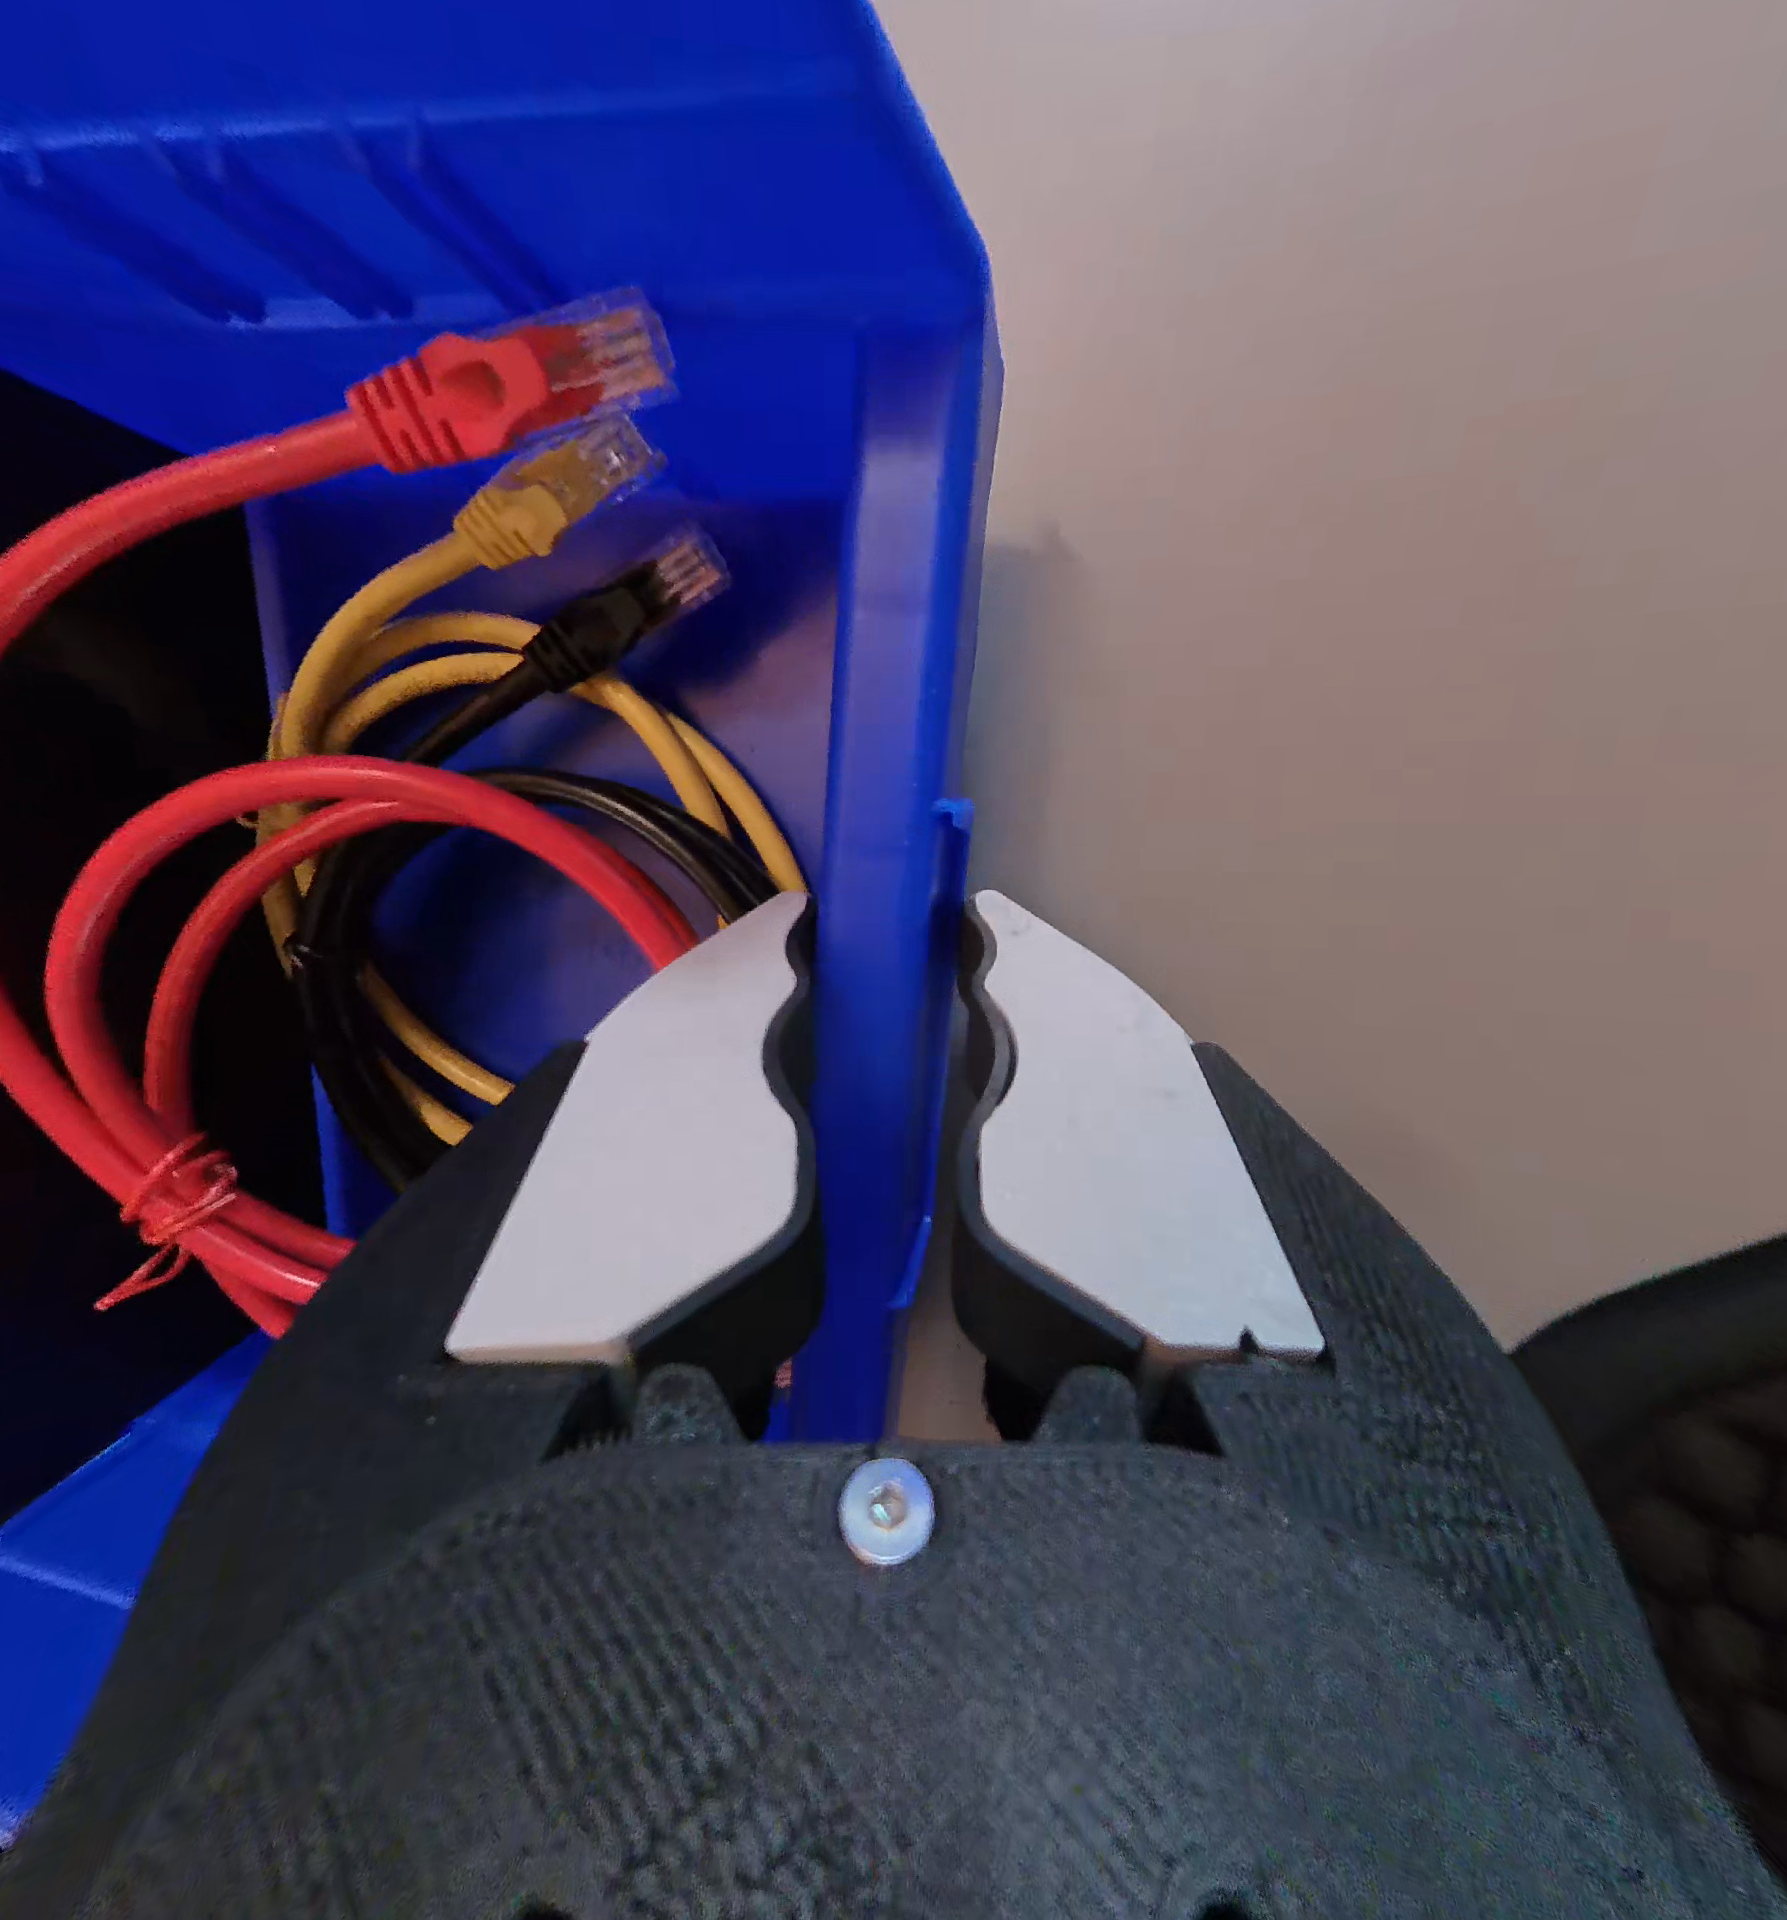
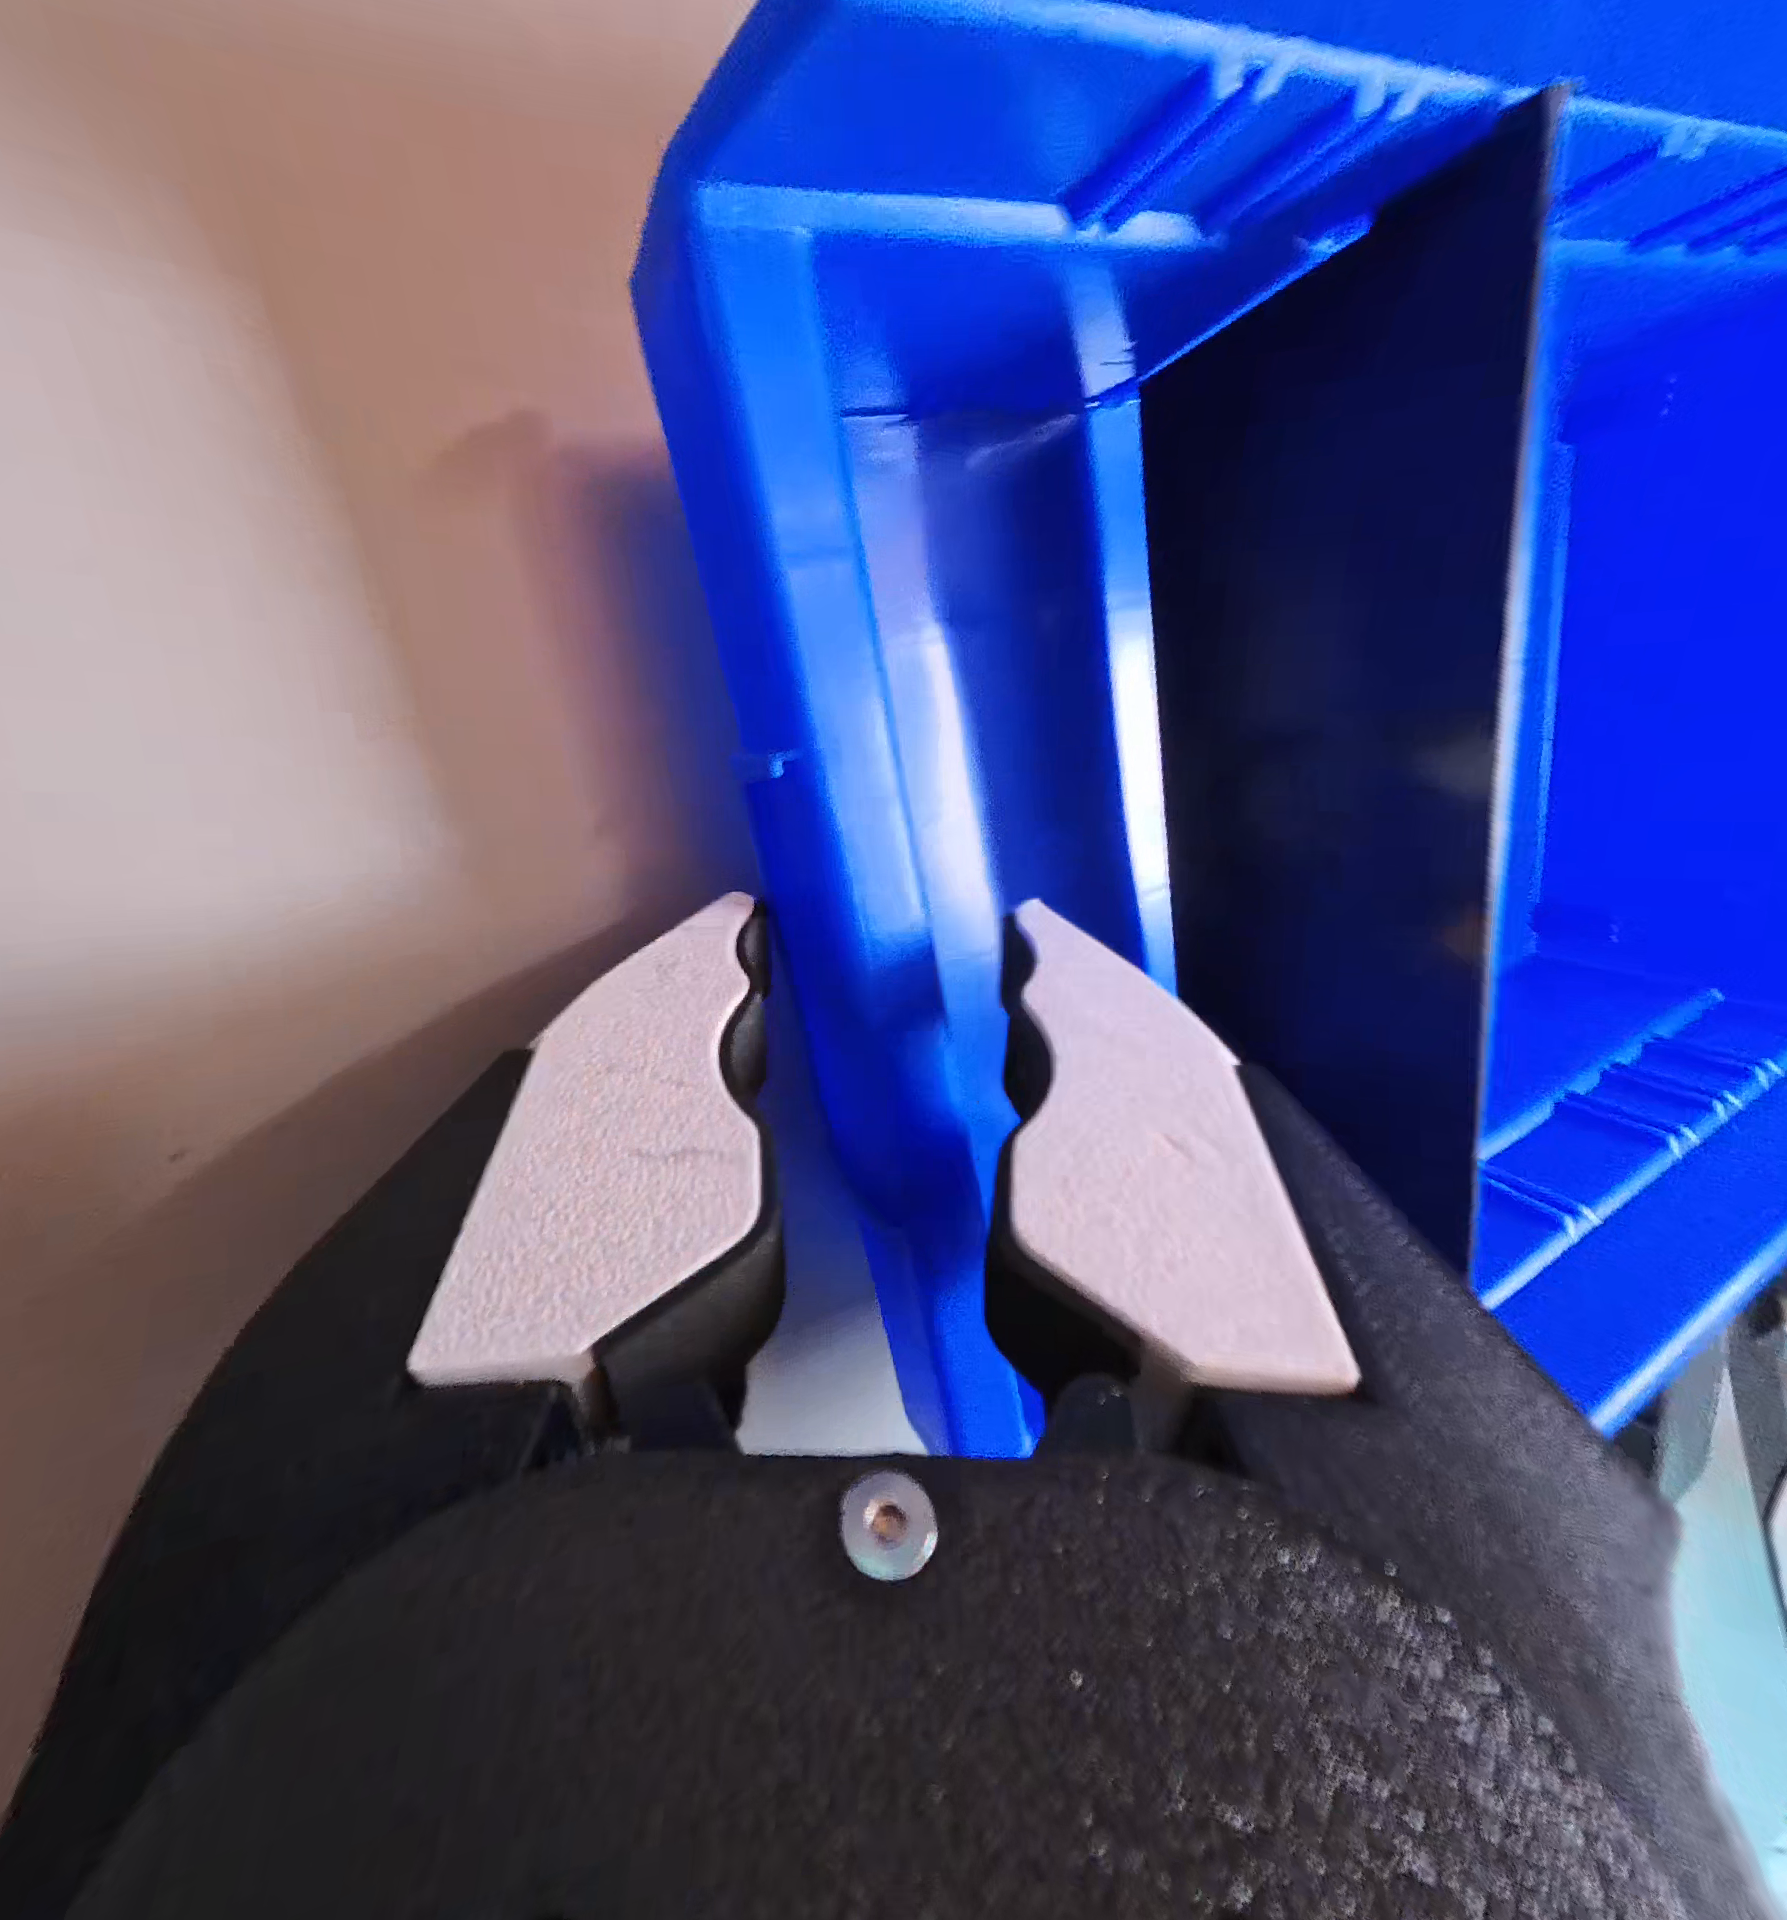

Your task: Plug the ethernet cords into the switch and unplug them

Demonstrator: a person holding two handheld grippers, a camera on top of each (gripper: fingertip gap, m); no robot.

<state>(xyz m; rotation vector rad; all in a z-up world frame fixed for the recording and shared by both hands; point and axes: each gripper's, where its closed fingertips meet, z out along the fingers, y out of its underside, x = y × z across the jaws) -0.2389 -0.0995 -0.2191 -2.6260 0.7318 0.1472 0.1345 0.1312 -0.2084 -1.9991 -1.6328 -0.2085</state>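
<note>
A blue plastic bin (image 1: 556, 156) fills both views. In one compartment lie a red ethernet cord (image 1: 432, 400), a yellow one (image 1: 515, 520) and a black one (image 1: 588, 639), each coiled and with a clear plug on its free end. My left gripper (image 1: 889, 914) is shut on the bin's side wall (image 1: 899, 623) beside the cords. My right gripper (image 2: 884, 914) is shut on the opposite side wall (image 2: 868, 623) of the bin (image 2: 1699, 623), next to an empty compartment. No switch is in view.
A dark divider panel (image 2: 1336, 727) splits the bin, and its edge also shows in the left wrist view (image 1: 89, 727). A pale flat surface (image 1: 1388, 520) lies behind the bin. A black textured object (image 1: 1720, 1455) sits at the lower right.
</note>
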